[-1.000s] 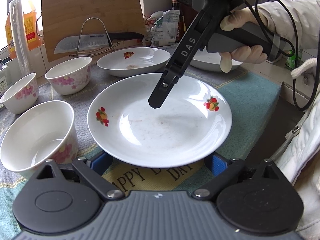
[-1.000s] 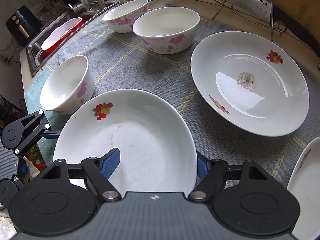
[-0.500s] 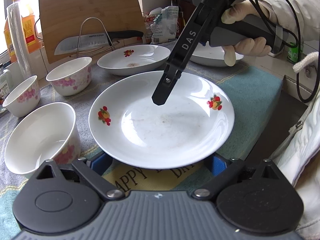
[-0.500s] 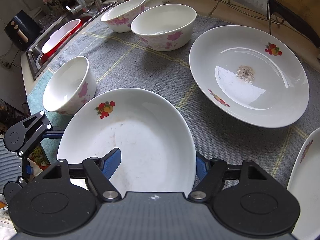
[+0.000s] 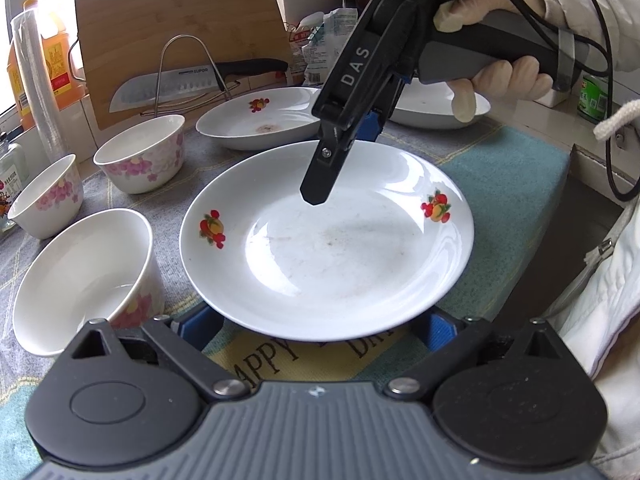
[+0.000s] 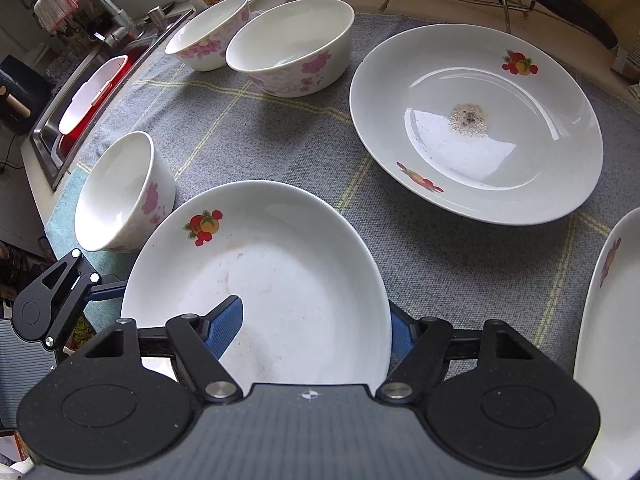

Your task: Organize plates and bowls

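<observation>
A white plate with fruit prints [image 5: 332, 248] is lifted above the cloth. My right gripper [image 6: 316, 320] straddles its far rim, one finger [image 5: 320, 184] over the inside and one below; in its own view the plate [image 6: 280, 272] fills the gap. The jaws look wide, so I cannot tell if they clamp it. My left gripper [image 5: 320, 326] is open under the plate's near rim. A second plate [image 6: 476, 124] with a dark stain lies behind, a third plate [image 6: 608, 340] at the right. Three floral bowls [image 6: 124, 192] [image 6: 292, 44] [image 6: 208, 30] stand at the left.
A grey and teal cloth [image 6: 256, 136] covers the counter. A knife on a wire rack [image 5: 188, 80], a wooden board [image 5: 180, 20] and an oil bottle [image 5: 24, 64] stand at the back. A sink [image 6: 88, 92] lies beyond the bowls. The counter edge drops off at right [image 5: 568, 200].
The held plate and right gripper have risen a little and shifted toward the stained plate. The left gripper stays open beneath the near rim.
</observation>
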A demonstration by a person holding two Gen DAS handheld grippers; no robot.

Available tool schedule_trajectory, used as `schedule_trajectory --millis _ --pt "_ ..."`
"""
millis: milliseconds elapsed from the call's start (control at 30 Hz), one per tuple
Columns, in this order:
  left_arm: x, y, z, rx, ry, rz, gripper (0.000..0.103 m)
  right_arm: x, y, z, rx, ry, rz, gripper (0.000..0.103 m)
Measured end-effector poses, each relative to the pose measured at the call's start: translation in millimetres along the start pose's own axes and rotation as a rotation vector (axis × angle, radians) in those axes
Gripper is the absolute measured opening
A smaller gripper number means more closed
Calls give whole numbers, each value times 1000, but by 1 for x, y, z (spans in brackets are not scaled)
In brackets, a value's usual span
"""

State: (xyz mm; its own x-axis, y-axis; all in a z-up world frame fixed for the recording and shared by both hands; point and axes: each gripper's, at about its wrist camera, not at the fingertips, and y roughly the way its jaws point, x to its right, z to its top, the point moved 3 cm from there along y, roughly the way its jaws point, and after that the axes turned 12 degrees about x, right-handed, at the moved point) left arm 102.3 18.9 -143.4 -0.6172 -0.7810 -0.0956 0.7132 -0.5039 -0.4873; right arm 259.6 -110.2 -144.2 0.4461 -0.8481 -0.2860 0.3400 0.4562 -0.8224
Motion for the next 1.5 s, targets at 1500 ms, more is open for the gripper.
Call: schedule_trajectory --millis 1500 --pt "26 26 67 11 127 -61 97 41 -72 -7 173 -5 -46 78"
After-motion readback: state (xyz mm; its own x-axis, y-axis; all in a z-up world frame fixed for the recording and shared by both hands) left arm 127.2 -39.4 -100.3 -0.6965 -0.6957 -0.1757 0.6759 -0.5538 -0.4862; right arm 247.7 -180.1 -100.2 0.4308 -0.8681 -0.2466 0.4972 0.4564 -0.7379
